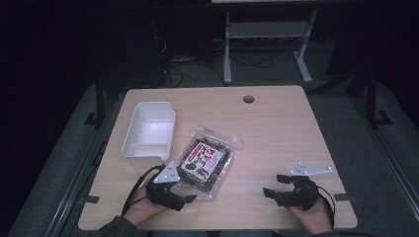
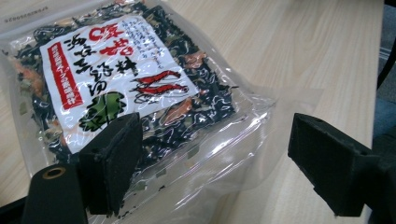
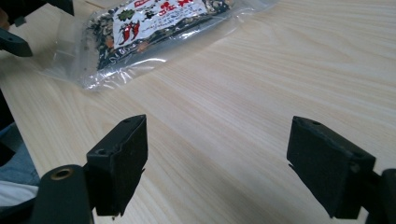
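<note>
So, a light wooden table is seen from above, with a white plastic bin sitting in the left-centre of the high view and a clear snack bag lying flat just to its right, tilted diagonally. The bag is packed with dark dried bits plus some orange and green pieces, and a white label with red and black characters and two red chili pictures is printed on it. The left gripper is held in the lower left of the high view, right at the bag's near corner — its jaws are spread wide apart, and in the left gripper view one jaw is seen over the bag's lower edge while the other sits off over bare wood, with the crinkly transparent margin of the bag between them. Whether the plastic is actually being touched can't be told. The right gripper is held in the lower right of the high view, well apart from the bag, over bare tabletop — its jaws are also spread wide with nothing between them. In the right gripper view the bag is seen in the upper left of the frame. A round cable hole is cut near the table's far edge.
</note>
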The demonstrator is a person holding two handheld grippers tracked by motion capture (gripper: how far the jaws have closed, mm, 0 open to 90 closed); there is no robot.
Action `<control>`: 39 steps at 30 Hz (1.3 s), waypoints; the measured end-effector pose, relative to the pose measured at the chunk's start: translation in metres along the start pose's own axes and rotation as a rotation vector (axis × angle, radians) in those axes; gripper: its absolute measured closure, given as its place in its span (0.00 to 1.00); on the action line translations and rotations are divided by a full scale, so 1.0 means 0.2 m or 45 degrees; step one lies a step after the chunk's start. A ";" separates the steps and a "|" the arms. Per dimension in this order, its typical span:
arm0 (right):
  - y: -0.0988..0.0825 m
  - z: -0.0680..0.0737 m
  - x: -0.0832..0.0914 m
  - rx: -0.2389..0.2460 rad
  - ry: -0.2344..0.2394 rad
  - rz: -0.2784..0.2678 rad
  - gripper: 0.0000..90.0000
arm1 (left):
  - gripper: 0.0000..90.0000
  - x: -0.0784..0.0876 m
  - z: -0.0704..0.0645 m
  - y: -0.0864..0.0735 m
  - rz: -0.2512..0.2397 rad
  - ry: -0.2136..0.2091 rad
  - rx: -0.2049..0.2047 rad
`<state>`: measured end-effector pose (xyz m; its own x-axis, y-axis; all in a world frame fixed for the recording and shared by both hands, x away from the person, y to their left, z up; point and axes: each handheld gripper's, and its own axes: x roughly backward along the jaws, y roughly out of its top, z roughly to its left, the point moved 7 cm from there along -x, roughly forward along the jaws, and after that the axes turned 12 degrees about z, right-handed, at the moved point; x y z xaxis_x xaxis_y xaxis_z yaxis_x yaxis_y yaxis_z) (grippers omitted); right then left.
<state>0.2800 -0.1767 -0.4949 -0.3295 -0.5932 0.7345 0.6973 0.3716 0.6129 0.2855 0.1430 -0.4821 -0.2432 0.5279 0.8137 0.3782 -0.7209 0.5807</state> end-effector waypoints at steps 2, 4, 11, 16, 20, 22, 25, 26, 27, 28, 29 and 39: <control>0.03 -0.01 -0.01 0.007 0.013 -0.001 0.21 | 0.19 0.00 0.01 0.00 0.002 0.007 0.002; 0.04 -0.01 -0.02 0.005 0.021 0.000 0.21 | 0.19 0.00 0.01 0.00 0.004 0.009 -0.001; 0.15 -0.03 -0.06 0.020 0.043 0.003 0.20 | 0.20 -0.01 0.01 0.00 0.004 0.019 -0.014; 0.28 -0.03 -0.12 0.053 0.050 0.013 0.20 | 0.23 -0.02 0.03 0.00 0.021 0.025 -0.020; 0.36 -0.04 -0.17 0.077 0.030 0.034 0.20 | 0.25 -0.02 0.04 0.00 0.022 0.036 -0.019; 0.38 -0.04 -0.18 0.077 0.029 0.038 0.20 | 0.25 -0.02 0.05 0.00 0.023 0.038 -0.016; 0.45 -0.08 -0.23 0.063 0.010 0.052 0.20 | 0.25 -0.02 0.07 -0.01 0.026 0.041 -0.007; 0.45 -0.08 -0.23 0.063 0.010 0.052 0.20 | 0.25 -0.02 0.07 -0.01 0.026 0.041 -0.007; 0.49 -0.12 -0.26 0.034 -0.010 0.076 0.21 | 0.25 -0.02 0.07 -0.01 0.030 0.044 -0.005; 0.50 -0.14 -0.26 0.015 -0.010 0.067 0.22 | 0.26 -0.02 0.07 -0.01 0.030 0.043 -0.001; 0.53 -0.15 -0.28 -0.012 0.016 0.070 0.22 | 0.26 -0.02 0.07 -0.01 0.030 0.043 -0.001; 0.65 -0.26 -0.42 -0.101 -0.033 0.169 0.28 | 0.26 -0.04 0.09 -0.01 0.043 0.039 0.005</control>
<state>0.4311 -0.1147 -0.4924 -0.2469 -0.5235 0.8155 0.7835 0.3874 0.4859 0.3021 0.1475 -0.4903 -0.2573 0.4896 0.8331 0.3897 -0.7363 0.5531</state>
